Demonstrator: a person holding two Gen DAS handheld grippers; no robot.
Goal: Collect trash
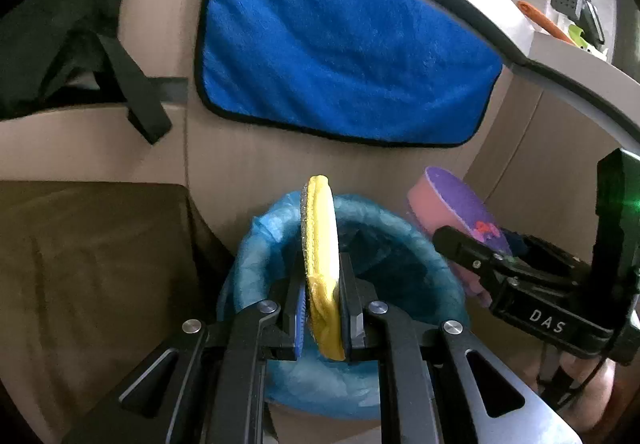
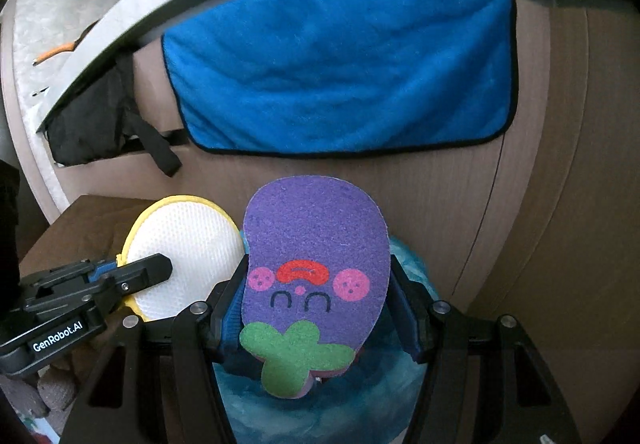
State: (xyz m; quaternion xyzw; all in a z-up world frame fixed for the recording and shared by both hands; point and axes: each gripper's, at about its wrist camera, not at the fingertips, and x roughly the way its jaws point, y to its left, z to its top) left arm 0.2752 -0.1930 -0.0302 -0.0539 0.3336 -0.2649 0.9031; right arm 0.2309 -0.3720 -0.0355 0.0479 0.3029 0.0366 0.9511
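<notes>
Left wrist view: jaws clamp yellow scrubber (image 1: pixel 320 264) above bin (image 1: pixel 256 244).

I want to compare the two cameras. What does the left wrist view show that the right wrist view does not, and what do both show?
Only the left wrist view shows the scrubbing pad edge-on in the left gripper and the bin's dark inside.

Only the right wrist view shows the purple sponge's printed face, held in the right gripper.

Both show the blue towel, the blue-lined trash bin, the black strap, and both grippers over the bin.
</notes>
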